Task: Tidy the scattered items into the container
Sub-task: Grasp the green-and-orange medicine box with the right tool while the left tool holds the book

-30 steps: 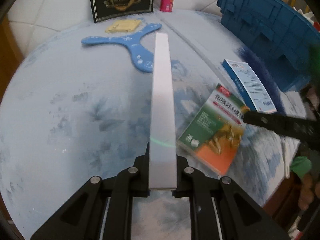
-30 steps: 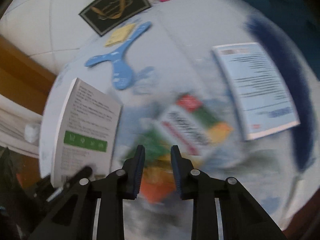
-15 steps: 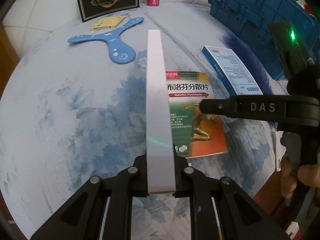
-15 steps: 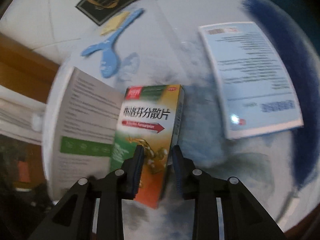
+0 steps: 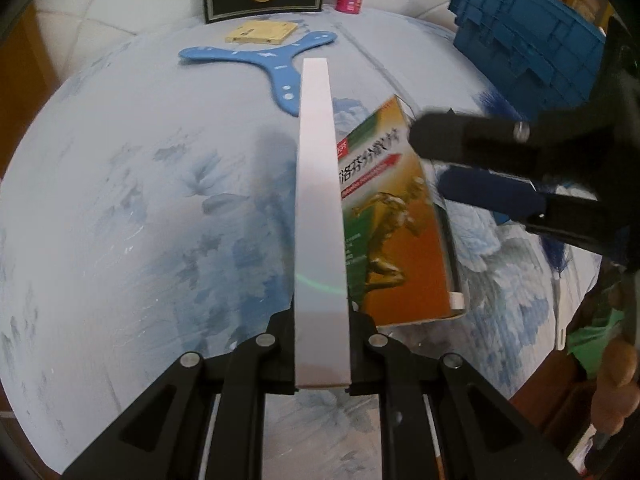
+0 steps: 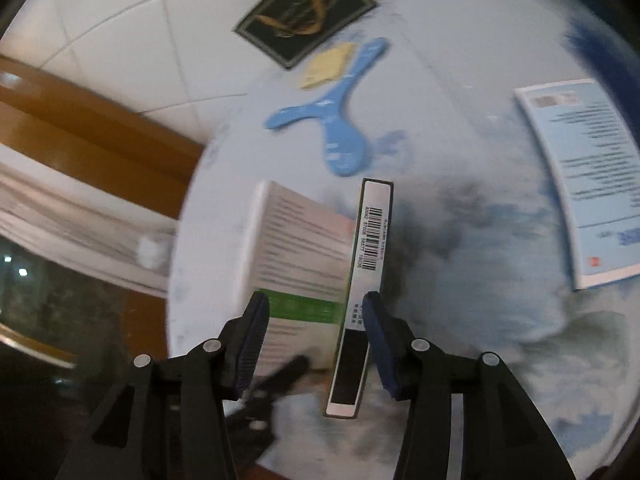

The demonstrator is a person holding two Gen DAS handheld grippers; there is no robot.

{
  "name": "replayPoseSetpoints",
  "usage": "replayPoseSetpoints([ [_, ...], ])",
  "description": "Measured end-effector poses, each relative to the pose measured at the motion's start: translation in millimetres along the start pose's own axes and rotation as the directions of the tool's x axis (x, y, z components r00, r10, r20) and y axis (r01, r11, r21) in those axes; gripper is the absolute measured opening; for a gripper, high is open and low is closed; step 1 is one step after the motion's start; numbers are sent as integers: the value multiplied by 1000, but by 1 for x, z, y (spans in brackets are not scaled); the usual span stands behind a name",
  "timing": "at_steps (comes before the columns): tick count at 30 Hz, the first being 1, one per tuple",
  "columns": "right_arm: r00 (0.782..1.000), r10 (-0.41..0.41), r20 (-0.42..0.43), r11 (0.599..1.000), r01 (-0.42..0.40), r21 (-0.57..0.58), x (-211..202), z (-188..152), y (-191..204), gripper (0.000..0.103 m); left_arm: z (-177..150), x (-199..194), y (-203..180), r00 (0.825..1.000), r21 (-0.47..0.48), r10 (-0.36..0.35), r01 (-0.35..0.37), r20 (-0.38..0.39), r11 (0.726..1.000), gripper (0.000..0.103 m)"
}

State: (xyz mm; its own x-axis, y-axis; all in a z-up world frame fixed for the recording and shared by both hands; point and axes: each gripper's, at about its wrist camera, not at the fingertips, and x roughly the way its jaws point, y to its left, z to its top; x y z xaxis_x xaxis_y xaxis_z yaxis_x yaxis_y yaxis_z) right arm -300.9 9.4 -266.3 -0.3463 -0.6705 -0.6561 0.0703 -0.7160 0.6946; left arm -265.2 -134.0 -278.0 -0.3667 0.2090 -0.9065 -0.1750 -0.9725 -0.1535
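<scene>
Ahead, beyond the left gripper clamped on an edge-up white box, a boomerang and blue crate far right; alongside, an upended green-orange box between the right gripper's parted fingers.

**Even daylight, sharp on the left, smeared on the right**

The left wrist view is bright and evenly lit, with soft light from above. The white box shows pale and nearly featureless, crossed by a thin green glint, and casts a faint grey shadow on the bench. The right claw there is motion-blurred. The right wrist view is dimmer and smeared almost throughout — only the barcoded edge of the green and orange box reads crisp, with a dark shadow beside it. Both views bow strongly at the rim, with black corners.
</scene>
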Motion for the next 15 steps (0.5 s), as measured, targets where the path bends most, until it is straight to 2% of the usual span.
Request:
replayPoseSetpoints([
  [4, 998, 69, 3, 997, -69, 23, 17, 4, 15, 47, -5, -3, 15, 1000, -22, -14, 14, 2, 1000, 13],
  [8, 984, 176, 20, 978, -178, 111, 29, -4, 13, 47, -6, -4, 21, 1000, -26, -22, 22, 6, 999, 13],
  [11, 992, 106, 73, 992, -110, 63, 19, -4, 19, 47, -5, -4, 24, 1000, -22, -29, 30, 9, 999, 13],
  [13, 994, -9, 112, 999, 3, 47, 6, -2, 19, 47, -4, -4, 24, 1000, -17, -30, 30, 11, 999, 13],
  [15, 992, -96, 86, 994, 92, 52, 7, 0, 12, 48, -3, -3, 24, 999, -11, -32, 32, 12, 999, 13],
])
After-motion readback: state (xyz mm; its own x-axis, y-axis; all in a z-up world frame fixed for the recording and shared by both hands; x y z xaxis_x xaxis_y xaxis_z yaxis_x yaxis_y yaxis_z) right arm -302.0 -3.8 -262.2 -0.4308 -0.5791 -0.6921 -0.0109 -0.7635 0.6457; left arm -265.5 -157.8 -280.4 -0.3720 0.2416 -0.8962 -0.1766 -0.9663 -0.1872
